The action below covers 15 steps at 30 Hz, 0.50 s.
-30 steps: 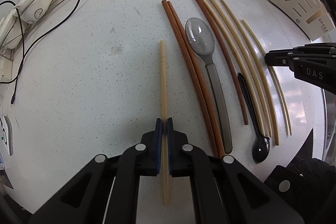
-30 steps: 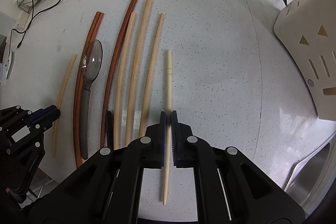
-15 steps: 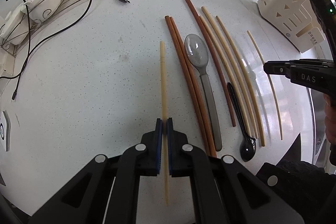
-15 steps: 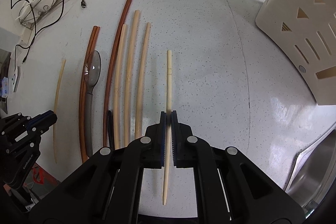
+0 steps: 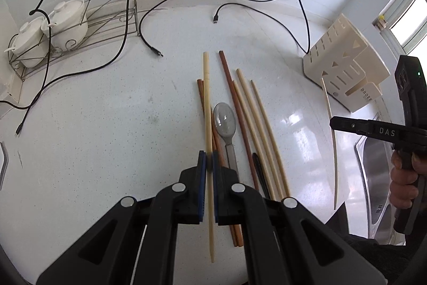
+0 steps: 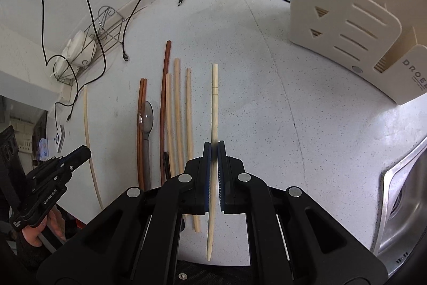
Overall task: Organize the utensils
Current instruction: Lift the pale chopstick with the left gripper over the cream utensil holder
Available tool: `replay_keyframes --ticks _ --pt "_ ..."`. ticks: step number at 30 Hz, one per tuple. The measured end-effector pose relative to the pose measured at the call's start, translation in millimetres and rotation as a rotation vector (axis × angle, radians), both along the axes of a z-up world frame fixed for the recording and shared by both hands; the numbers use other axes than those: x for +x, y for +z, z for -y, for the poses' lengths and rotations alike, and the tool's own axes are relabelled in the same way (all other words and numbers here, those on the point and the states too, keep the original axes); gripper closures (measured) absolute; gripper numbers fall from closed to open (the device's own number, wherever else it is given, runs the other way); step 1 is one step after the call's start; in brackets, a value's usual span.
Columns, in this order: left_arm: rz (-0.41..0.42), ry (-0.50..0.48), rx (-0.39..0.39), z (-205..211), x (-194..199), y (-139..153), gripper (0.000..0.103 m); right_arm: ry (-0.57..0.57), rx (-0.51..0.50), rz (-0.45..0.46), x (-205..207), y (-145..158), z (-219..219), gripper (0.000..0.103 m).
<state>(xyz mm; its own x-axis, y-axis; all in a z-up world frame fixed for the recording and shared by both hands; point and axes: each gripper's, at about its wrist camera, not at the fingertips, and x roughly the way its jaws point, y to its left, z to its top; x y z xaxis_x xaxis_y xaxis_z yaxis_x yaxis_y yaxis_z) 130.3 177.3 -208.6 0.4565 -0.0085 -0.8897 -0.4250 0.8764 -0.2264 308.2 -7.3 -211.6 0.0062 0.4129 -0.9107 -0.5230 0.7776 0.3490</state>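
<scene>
Both pale chopsticks have risen off the surface [image 5: 106, 124] (pair collected), each hand-held gripper clamped on one: left [image 5: 207, 164], right [image 6: 214, 148].

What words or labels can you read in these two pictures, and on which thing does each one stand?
"DAS": right gripper.
"GenRobot.AI": left gripper.
"DROE", cut off by the picture's edge: cream utensil holder.
Small print under it: too small to read.

Left gripper [image 5: 208, 159] clamped tight and angled steeply down, right gripper [image 6: 214, 148] likewise pinched closed, a hand [image 5: 404, 178] wrapped round its handle
</scene>
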Motion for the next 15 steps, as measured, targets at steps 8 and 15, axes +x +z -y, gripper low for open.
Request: replay_keyframes --ticks 8,15 --pt "0.186 -0.062 0.089 31.8 21.9 49.0 0.099 -0.116 0.122 0.288 1.5 60.3 46.4 0.099" --pt "0.335 -0.191 0.150 70.3 55.2 82.6 0.099 -0.275 0.193 0.431 16.6 92.5 91.7 0.099"
